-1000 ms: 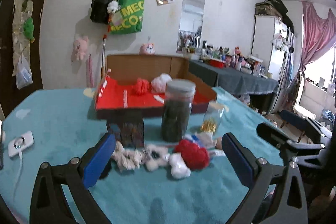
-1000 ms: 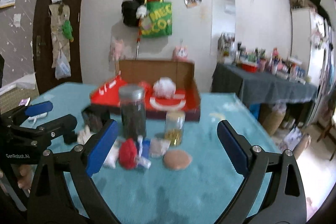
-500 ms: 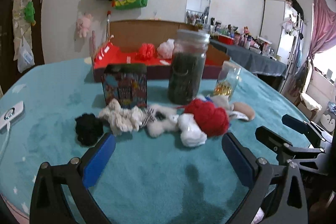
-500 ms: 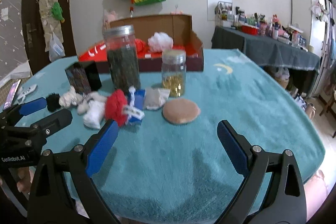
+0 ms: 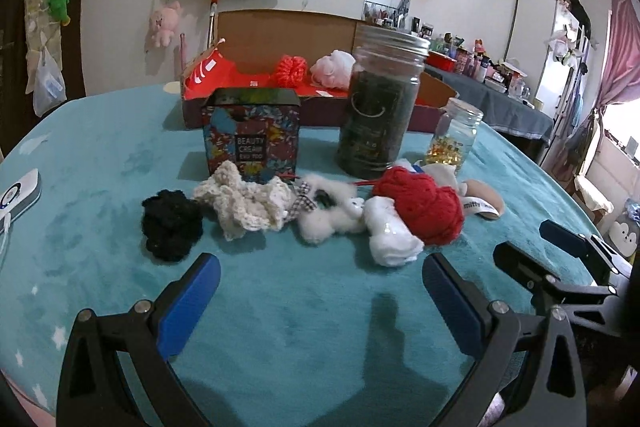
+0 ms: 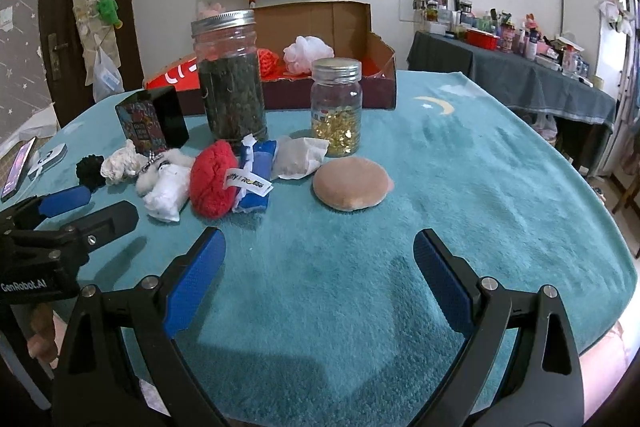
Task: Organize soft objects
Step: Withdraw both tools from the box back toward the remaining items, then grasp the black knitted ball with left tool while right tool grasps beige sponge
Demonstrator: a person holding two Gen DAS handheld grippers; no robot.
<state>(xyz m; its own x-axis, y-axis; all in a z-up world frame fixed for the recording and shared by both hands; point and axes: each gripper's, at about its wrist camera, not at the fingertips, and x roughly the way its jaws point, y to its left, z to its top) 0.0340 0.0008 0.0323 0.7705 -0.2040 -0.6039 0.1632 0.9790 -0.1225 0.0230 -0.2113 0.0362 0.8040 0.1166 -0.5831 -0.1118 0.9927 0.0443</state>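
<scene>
A row of soft things lies on the teal cloth: a black scrunchie point(image 5: 171, 225), a cream knit piece point(image 5: 244, 203), a white fluffy toy point(image 5: 328, 217), a white cloth wad point(image 5: 390, 235) and a red yarn ball point(image 5: 424, 205). In the right wrist view I see the red ball point(image 6: 212, 177), a blue tagged item point(image 6: 256, 171), a white pouch point(image 6: 300, 157) and a tan round puff point(image 6: 351, 183). My left gripper point(image 5: 316, 301) is open just short of the row. My right gripper point(image 6: 318, 273) is open, empty, near the puff. An orange scrunchie point(image 5: 291, 67) and pink mesh puff point(image 5: 334, 65) lie in the cardboard box point(image 5: 280, 27).
A tall dark-filled jar point(image 5: 380, 107), a small jar of golden capsules point(image 6: 337, 107) and a patterned carton point(image 5: 252, 135) stand behind the row. A white device point(image 5: 18, 193) lies at the left edge. A phone point(image 6: 18, 169) rests at the far left in the right wrist view.
Both grippers have risen and tilted down toward the table, so the row of soft things now shows fully from above. Both stay open; no object has moved.
</scene>
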